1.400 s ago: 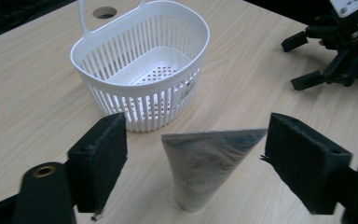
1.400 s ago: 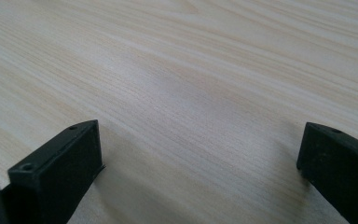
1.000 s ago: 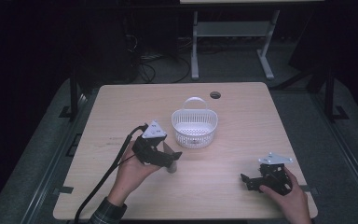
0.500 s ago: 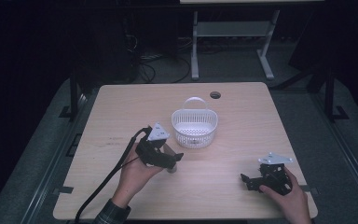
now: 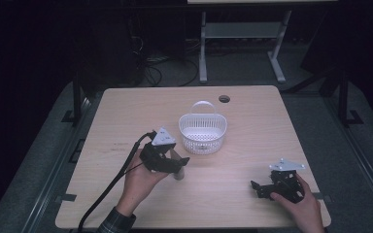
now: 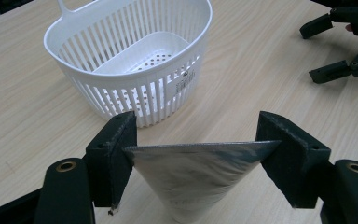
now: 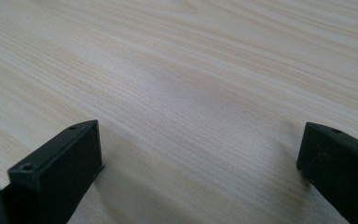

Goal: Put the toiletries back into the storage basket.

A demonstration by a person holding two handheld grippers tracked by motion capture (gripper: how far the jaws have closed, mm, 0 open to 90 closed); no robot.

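A silvery, cone-shaped pouch (image 6: 196, 179), wide edge up and tip down, stands lower centre, before the white basket (image 6: 135, 60). The left tool (image 6: 198, 149) has just been closing, pads touching its edges. The right tool (image 7: 200, 163) gapes empty over the surface (image 7: 191, 70).

A lab-like room — bare wooden table (image 5: 126, 111), metal stand (image 5: 243, 48) and loose cables (image 5: 155, 68) on dark floor.

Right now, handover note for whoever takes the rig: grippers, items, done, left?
Left gripper: jaws have just been closing, both pads now touching the silver pouch, which stands on the table just in front of the white basket.
Right gripper: open, holding nothing, low over the table's near right corner.
Done: pouch gripped.
Left: probably lift it into the basket, which is empty.
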